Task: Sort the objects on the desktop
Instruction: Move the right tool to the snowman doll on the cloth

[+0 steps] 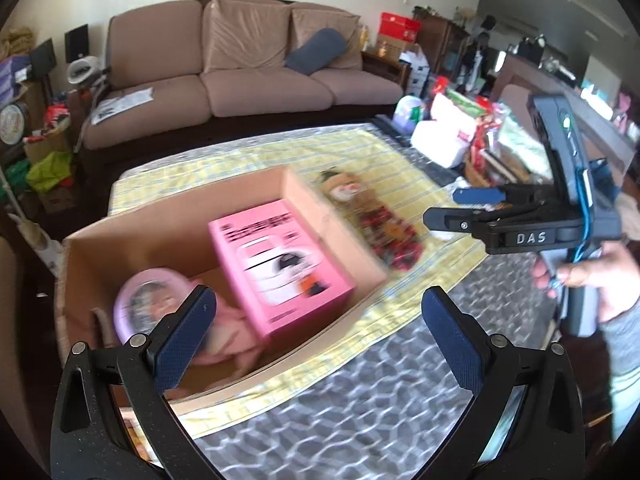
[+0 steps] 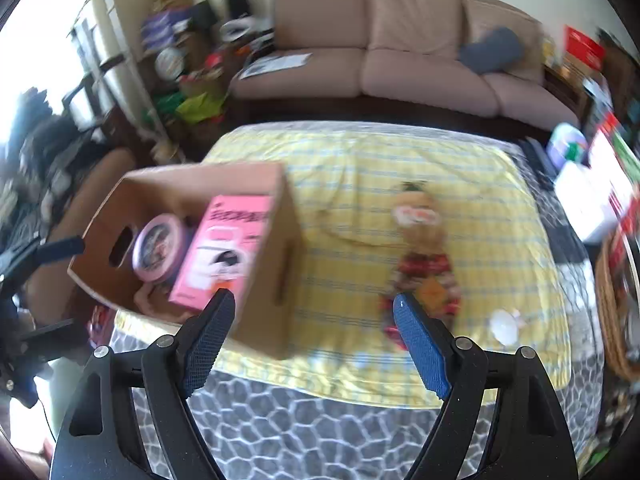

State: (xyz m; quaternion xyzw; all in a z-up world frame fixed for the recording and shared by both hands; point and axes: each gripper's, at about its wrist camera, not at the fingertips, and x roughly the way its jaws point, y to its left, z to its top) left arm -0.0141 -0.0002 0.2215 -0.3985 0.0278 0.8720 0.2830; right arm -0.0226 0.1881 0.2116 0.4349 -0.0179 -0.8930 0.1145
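A cardboard box [image 1: 316, 204] [image 2: 276, 280] stands on the yellow checked cloth [image 1: 384, 152] [image 2: 360, 152]. Inside it lie a pink carton [image 1: 280, 264] [image 2: 224, 248], a round lilac tin [image 1: 140, 308] [image 2: 158, 250] and some pink fabric [image 1: 228, 340]. A doll in red patterned clothes [image 1: 376, 220] [image 2: 424, 256] lies on the cloth right of the box. My left gripper [image 1: 316, 304] is open and empty above the box's near edge. My right gripper [image 2: 314, 312] [image 1: 448, 206] is open and empty, above the cloth between box and doll.
A small white object [image 2: 505, 325] lies on the cloth near the doll. A grey patterned cover [image 1: 360, 400] [image 2: 320, 432] lies under the cloth. A brown sofa [image 1: 248, 64] [image 2: 400, 52] stands behind. Bags and a basket [image 2: 612, 312] crowd the right side.
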